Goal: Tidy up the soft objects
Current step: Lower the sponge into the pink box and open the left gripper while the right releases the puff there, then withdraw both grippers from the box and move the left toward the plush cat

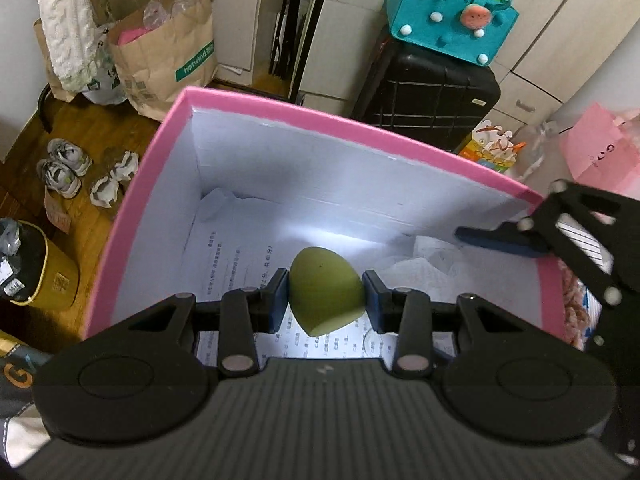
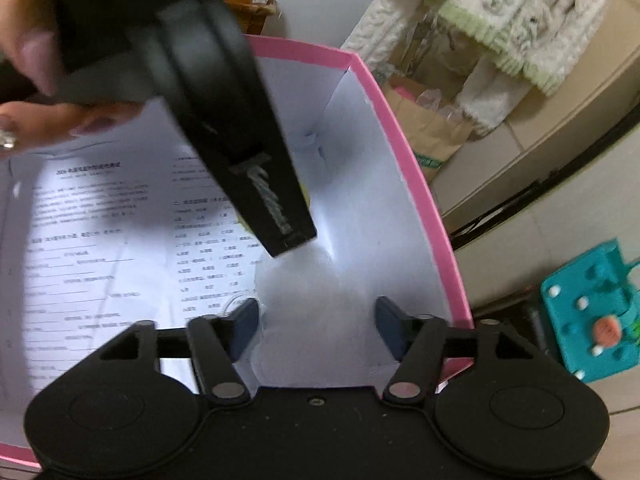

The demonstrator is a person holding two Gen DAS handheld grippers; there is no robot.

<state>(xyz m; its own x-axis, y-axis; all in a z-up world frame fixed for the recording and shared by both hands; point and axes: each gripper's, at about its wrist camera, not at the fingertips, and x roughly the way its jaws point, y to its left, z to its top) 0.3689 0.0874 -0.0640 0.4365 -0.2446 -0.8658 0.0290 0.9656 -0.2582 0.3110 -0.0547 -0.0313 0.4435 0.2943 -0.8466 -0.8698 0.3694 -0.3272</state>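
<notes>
My left gripper is shut on a green egg-shaped soft sponge and holds it inside a pink-rimmed box with white walls, above printed paper sheets on its floor. My right gripper is open and empty over the same box, above crumpled white tissue. The left gripper's body crosses the right wrist view, hiding most of the sponge; a yellow-green sliver shows. The right gripper reaches over the box's right rim in the left wrist view.
Brown paper bags, shoes and a yellow-black container stand on the wooden floor left of the box. A black suitcase with a teal felt bag stands behind it. A pink bag is at right.
</notes>
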